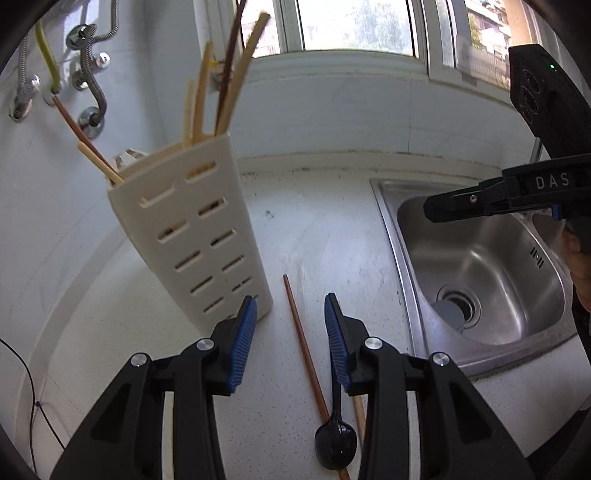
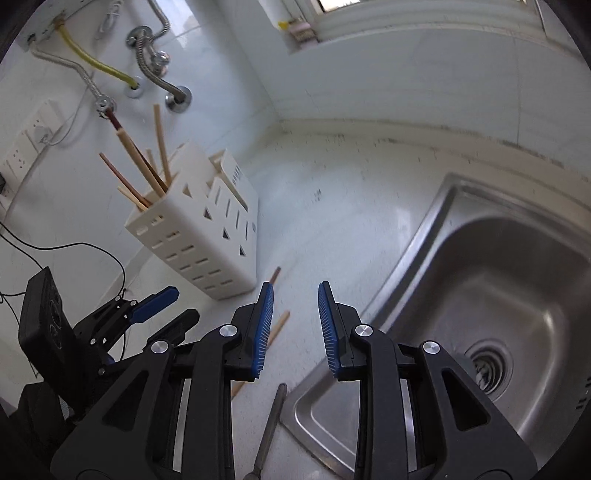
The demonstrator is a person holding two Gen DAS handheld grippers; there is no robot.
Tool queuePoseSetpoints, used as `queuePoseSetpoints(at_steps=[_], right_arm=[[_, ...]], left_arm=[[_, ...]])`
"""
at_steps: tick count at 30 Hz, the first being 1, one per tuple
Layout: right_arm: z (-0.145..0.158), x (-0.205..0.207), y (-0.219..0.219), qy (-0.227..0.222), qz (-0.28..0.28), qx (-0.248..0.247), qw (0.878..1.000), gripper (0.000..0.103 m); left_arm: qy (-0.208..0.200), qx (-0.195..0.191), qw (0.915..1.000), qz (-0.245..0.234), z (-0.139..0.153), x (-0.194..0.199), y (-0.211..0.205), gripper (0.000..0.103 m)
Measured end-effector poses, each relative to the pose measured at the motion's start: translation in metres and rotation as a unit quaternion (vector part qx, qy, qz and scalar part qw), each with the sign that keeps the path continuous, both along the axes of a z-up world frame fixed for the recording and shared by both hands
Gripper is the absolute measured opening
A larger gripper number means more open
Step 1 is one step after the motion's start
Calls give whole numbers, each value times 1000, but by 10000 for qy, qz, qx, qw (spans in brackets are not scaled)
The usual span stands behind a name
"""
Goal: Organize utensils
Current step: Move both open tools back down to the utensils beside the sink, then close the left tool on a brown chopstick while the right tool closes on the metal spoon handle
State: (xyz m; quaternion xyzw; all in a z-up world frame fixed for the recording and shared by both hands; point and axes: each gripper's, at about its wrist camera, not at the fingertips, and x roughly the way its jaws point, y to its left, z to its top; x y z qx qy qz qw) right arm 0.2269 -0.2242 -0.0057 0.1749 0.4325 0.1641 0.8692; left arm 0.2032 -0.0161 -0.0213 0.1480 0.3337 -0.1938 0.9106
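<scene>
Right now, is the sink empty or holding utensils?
Empty: the sink basin shows only bare steel and its drain.

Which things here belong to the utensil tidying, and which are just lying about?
Part of the job:
- white holder with chopsticks standing in it
- loose brown chopstick on the counter
- black spoon
- metal utensil handle by the sink edge
- left gripper and right gripper, both open and empty

Just there:
- sink
- wall hoses
- window
- power strip

Metal utensil (image 2: 271,424) cut off by bottom edge, head unseen.
</scene>
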Motion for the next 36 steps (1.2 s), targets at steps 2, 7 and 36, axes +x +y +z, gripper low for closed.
queuePoseSetpoints(at_steps=[2, 7, 36], right_arm=[[-17, -2, -3, 297, 13, 207, 9993, 24], [-46, -13, 15, 795, 390, 70, 9960, 23], [-66, -49, 101, 600, 1036, -2142, 9694, 17]], left_arm=[[177, 98, 9998, -25, -7, 6, -2, 37], [712, 301, 9970, 52, -25, 26, -6, 37], [1380, 395, 9896, 60, -53, 46, 6, 9]])
